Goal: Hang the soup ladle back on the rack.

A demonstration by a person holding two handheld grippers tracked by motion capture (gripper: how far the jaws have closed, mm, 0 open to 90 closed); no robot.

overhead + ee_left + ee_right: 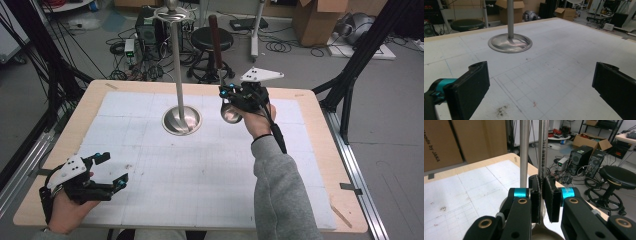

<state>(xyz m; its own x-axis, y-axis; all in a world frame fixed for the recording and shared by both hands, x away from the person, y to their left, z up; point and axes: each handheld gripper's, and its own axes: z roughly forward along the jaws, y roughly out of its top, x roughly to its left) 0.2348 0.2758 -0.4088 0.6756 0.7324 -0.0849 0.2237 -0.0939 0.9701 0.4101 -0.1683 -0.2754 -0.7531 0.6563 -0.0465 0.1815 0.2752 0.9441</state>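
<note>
A steel stand rises from its round base (pixel 181 120) at the middle back of the white gridded mat (pixel 200 170), its pole (pixel 176 60) upright. Just right of it, my right gripper (pixel 226 93) is shut on the thin metal shaft of a ladle (pixel 231 114), which stands upright with its bowl low and its dark handle high. In the right gripper view the jaws (pixel 541 185) pinch the shaft (pixel 543 155), with the pole (pixel 524 152) right behind. My left gripper (pixel 112 171) rests open at the front left; its view shows the pads (pixel 471 87) wide apart, facing the base (pixel 510 43).
The stand has a flat disc top (pixel 172 15). Beyond the table's far edge stand a black stool (pixel 212 39), a computer tower (pixel 150 27), cables and cardboard boxes (pixel 320 20). Black frame legs (pixel 357 60) flank the table.
</note>
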